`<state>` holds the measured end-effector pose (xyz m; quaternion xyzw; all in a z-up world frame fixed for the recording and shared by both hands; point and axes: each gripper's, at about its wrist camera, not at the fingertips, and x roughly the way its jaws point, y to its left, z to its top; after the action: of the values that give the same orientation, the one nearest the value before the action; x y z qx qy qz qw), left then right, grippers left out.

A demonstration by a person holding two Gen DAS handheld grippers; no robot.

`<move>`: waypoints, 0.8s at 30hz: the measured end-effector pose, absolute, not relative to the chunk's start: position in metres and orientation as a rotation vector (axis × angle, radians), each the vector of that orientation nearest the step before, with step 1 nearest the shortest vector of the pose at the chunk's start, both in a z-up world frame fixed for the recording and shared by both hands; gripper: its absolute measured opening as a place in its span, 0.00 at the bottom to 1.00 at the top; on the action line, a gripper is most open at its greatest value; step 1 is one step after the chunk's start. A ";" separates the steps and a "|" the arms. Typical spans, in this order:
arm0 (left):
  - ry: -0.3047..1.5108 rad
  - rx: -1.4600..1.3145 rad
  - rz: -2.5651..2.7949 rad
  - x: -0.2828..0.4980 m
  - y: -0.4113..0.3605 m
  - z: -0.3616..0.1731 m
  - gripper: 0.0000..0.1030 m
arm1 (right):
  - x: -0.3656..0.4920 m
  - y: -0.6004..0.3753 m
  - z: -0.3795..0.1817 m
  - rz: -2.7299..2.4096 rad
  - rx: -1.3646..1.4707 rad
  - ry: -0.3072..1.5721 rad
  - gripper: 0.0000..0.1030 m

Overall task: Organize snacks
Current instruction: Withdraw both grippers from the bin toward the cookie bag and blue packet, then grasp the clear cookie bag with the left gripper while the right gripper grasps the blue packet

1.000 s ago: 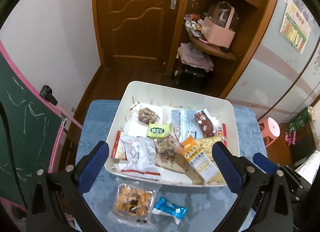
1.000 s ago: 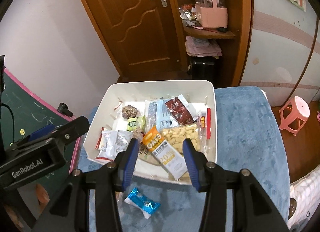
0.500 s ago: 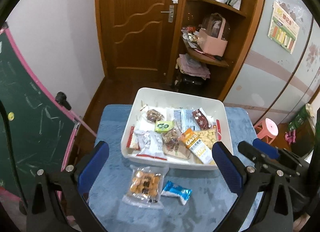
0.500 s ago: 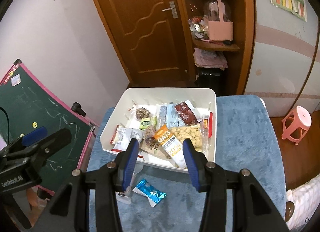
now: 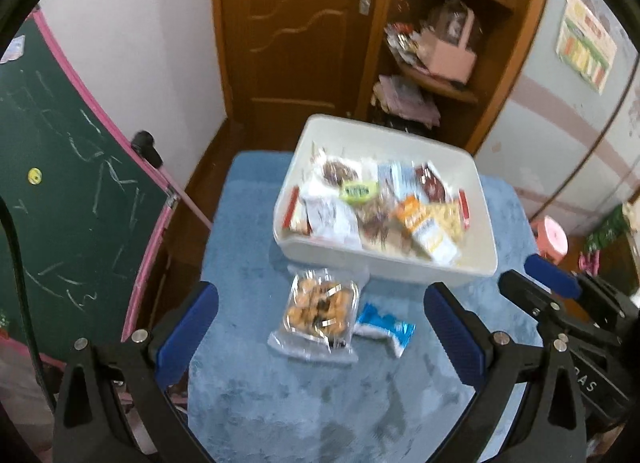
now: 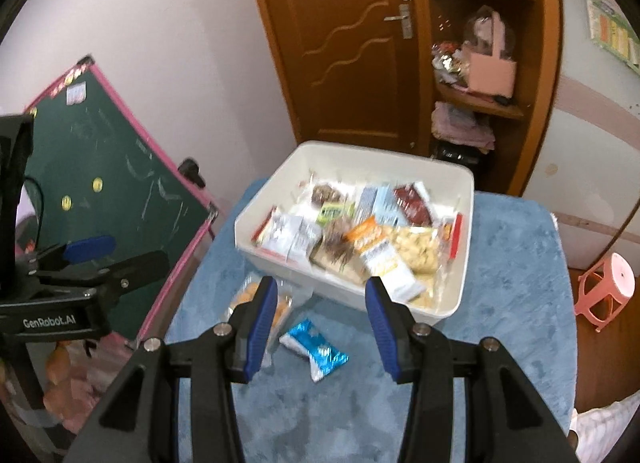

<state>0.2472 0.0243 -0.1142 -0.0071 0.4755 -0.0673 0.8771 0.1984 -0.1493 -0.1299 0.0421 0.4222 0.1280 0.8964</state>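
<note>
A white bin [image 5: 476, 179] [image 6: 466, 183] holds several snack packets on a blue-covered table [image 5: 248, 231] [image 6: 516, 263]. In front of the bin lie a clear pack of biscuits [image 5: 318, 313] [image 6: 250, 295] and a small blue packet [image 5: 384, 327] [image 6: 316, 349]. My left gripper [image 5: 318, 333] is open and empty, raised above these two packets. My right gripper [image 6: 320, 317] is open and empty, above the blue packet. The right gripper also shows in the left wrist view [image 5: 536, 295], and the left gripper in the right wrist view [image 6: 100, 259].
A green chalkboard with a pink frame [image 5: 60, 183] [image 6: 100, 167] stands left of the table. A wooden door [image 5: 288, 23] and a shelf unit with a pink bag [image 5: 448, 55] stand behind. A pink stool [image 6: 604, 287] is on the right.
Both grippers have pulled back and up from the bin. The table and the two loose packets now show more fully. Nothing was picked up.
</note>
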 end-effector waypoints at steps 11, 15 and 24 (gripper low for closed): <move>1.150 0.051 -0.219 0.254 0.009 -0.189 0.99 | 0.195 -0.133 -0.210 0.338 0.033 1.029 0.45; 1.208 0.042 -0.234 0.263 0.010 -0.212 0.99 | 0.200 -0.126 -0.237 0.358 0.004 1.082 0.45; 1.309 0.021 -0.229 0.289 0.015 -0.257 0.99 | 0.212 -0.116 -0.285 0.381 -0.028 1.193 0.45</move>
<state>0.2890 0.0150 -0.2569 0.0096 0.6073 -0.1062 0.7873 0.2118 -0.1159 -0.2854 -0.0131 0.5584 0.1785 0.8100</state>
